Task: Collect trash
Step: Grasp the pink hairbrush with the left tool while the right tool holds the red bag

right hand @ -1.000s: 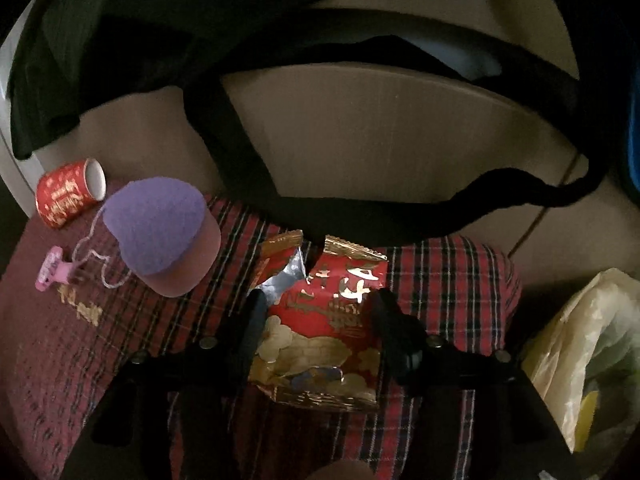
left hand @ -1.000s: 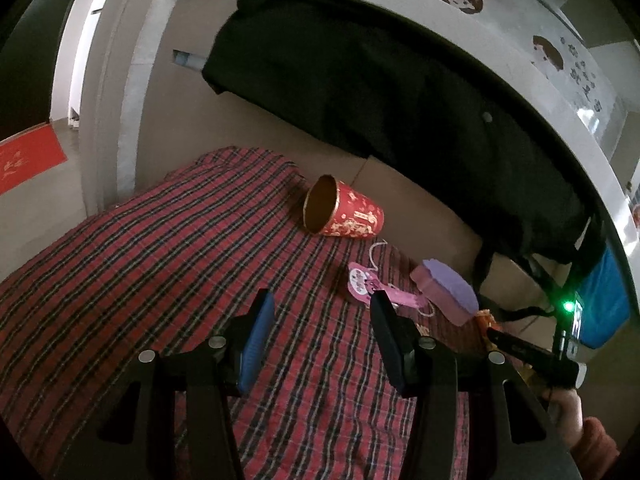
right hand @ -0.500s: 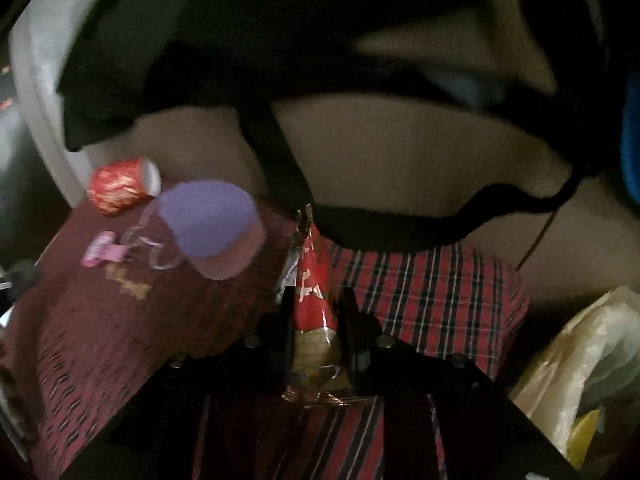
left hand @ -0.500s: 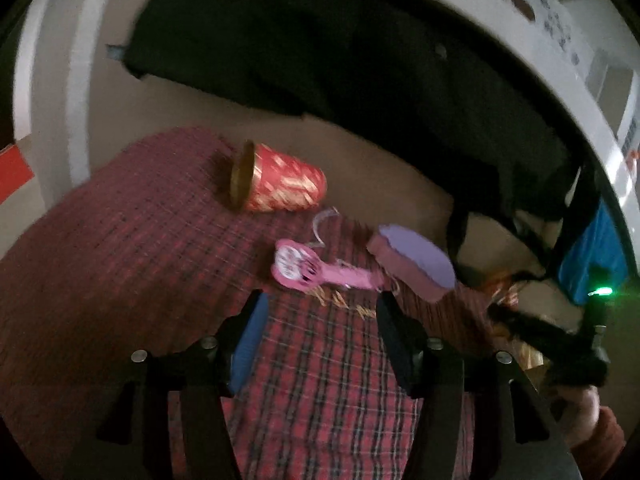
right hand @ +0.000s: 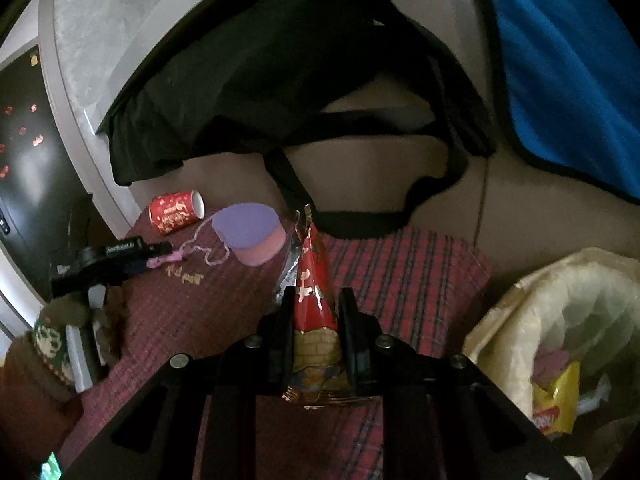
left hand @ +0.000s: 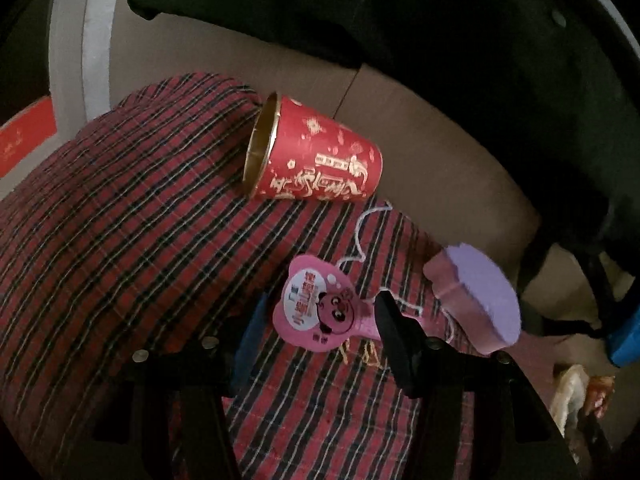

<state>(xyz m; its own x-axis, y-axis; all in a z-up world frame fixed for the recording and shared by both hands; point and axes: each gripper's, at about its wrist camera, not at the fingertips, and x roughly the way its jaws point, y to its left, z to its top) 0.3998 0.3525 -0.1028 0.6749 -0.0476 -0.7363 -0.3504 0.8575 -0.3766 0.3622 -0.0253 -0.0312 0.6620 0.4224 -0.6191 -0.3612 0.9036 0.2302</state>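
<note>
Since the earlier frames, our right gripper (right hand: 314, 312) has clamped and lifted one red snack wrapper (right hand: 314, 280). Our left gripper (left hand: 320, 320), jaws wide and just narrowed, straddles one pink toy (left hand: 316, 306) untouched. One red paper cup (left hand: 316, 160) lies at 12 o'clock. Only the right view shows one trash bag (right hand: 520, 320) at 3 o'clock, holding a yellow packet (right hand: 556, 404).

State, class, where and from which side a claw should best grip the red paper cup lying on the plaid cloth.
Probably across the mid-body of the red paper cup, coming from above: it lies on its side on the plaid cloth, so its round wall faces up.
</note>
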